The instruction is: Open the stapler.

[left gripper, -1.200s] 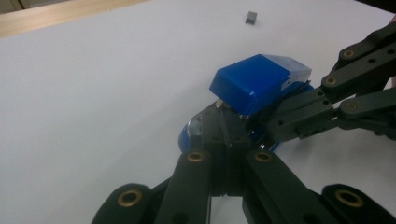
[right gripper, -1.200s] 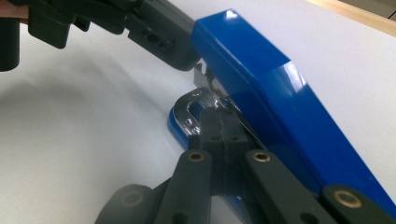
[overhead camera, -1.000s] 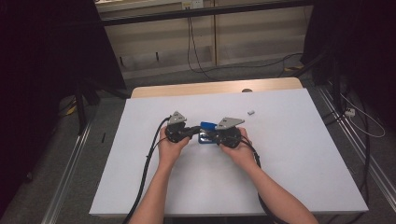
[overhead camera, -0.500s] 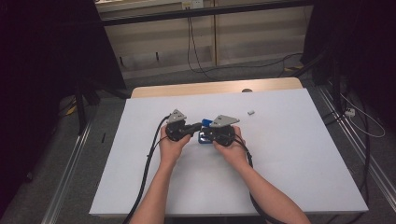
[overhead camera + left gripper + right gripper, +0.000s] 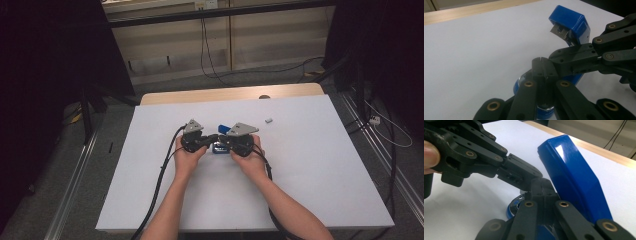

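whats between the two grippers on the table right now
A blue stapler lies between the left gripper and the right gripper, its top arm swung up open. The high view shows it; both gripper views show the shut jaws meeting over its base.

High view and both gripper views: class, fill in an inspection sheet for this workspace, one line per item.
Surface: white table, wooden strip along its far edge.
Job's things: blue stapler, top arm tilted up and open, base on the table under the fingers.
Clutter: one small white piece lying apart, beyond the right hand.
Grippers: left gripper and right gripper, both with fingers closed, tips meeting over the stapler's base; whether they pinch anything cannot be told.
Cables: a black cable trails from each gripper towards the person; loose leads on the floor beyond.
Surroundings: pale wall panels, dark curtains at both sides.
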`<action>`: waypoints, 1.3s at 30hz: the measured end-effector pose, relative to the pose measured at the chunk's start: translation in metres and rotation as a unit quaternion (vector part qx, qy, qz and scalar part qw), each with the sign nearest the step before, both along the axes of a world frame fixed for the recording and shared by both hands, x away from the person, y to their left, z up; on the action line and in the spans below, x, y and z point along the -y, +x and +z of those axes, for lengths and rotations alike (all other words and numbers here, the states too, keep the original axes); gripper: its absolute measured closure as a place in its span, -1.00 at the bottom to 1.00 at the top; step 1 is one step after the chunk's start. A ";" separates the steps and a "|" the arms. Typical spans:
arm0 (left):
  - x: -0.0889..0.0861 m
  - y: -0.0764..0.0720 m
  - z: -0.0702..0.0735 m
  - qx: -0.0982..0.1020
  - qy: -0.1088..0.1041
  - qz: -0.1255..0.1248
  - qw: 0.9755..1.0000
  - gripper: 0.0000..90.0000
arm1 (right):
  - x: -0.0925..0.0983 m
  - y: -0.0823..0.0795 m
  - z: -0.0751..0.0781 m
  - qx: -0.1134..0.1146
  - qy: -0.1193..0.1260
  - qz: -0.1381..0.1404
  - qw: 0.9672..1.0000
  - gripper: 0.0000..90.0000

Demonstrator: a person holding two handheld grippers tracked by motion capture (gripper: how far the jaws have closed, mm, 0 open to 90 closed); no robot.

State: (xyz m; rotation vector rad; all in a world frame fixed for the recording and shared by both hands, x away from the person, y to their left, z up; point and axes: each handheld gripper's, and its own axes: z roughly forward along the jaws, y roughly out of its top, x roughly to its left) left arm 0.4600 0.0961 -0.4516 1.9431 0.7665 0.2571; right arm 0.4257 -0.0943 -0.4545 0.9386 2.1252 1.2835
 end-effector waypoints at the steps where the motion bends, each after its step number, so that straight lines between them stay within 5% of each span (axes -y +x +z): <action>1: 0.000 0.000 0.000 -0.003 -0.003 0.002 1.000 1.00 | -0.001 0.000 0.000 0.003 -0.005 -0.001 1.000 1.00; 8: 0.002 -0.002 -0.001 0.002 0.017 0.005 1.000 1.00 | -0.001 -0.004 0.003 0.027 -0.023 -0.023 0.999 1.00; 17: 0.002 -0.002 -0.004 0.007 0.035 0.007 0.999 1.00 | 0.001 -0.006 0.009 0.032 -0.037 -0.047 0.998 1.00; 29: 0.000 -0.002 -0.005 0.001 0.025 0.003 1.000 1.00 | 0.016 -0.008 0.020 0.038 -0.027 -0.090 0.995 1.00; 39: 0.002 -0.003 -0.005 0.004 0.030 0.008 1.000 1.00 | 0.032 -0.008 0.022 0.041 -0.041 -0.105 0.993 1.00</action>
